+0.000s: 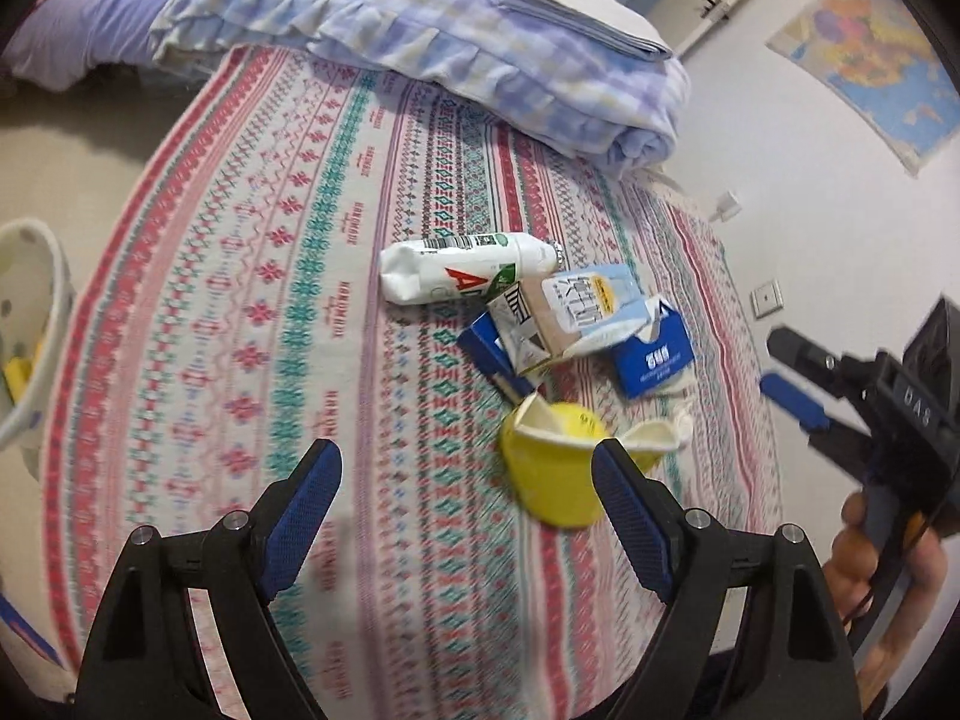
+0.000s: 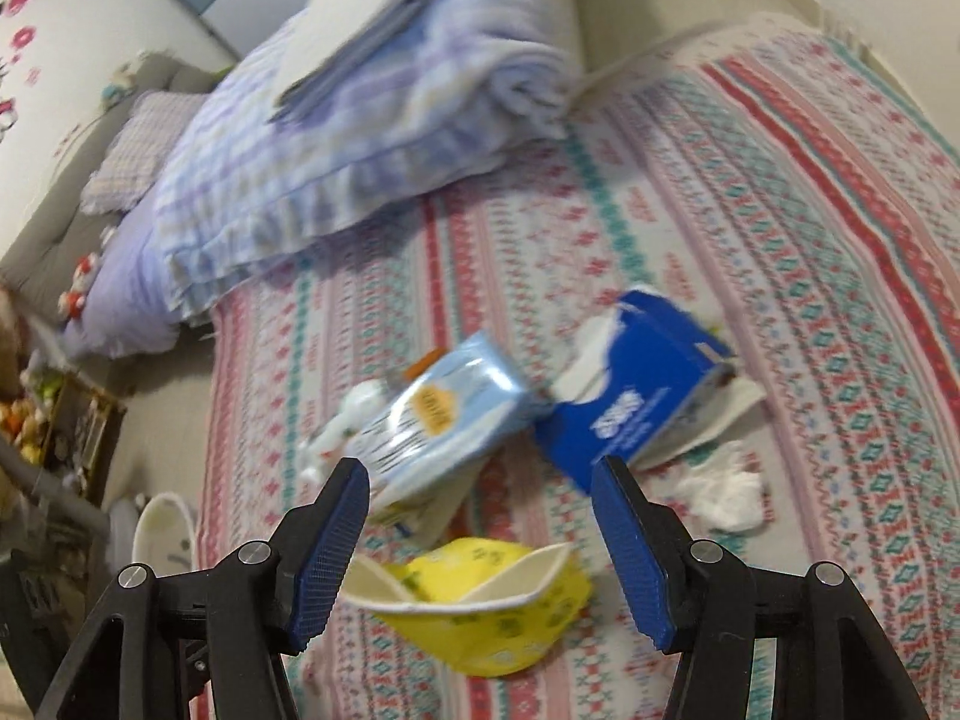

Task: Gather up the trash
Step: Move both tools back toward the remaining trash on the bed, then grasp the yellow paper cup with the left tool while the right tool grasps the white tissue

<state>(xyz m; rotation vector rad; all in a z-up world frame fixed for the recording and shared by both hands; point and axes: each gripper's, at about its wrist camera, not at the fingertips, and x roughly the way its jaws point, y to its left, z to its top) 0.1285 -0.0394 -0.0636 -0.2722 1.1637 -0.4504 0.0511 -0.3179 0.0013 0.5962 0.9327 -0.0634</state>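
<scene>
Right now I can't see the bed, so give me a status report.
Left hand-held gripper open, empty. Right hand-held gripper open, empty, above crushed yellow cup. Nothing blocking the cup.

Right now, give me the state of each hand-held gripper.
Left hand-held gripper: open, holding nothing.
Right hand-held gripper: open, holding nothing, above the yellow cup.
</scene>
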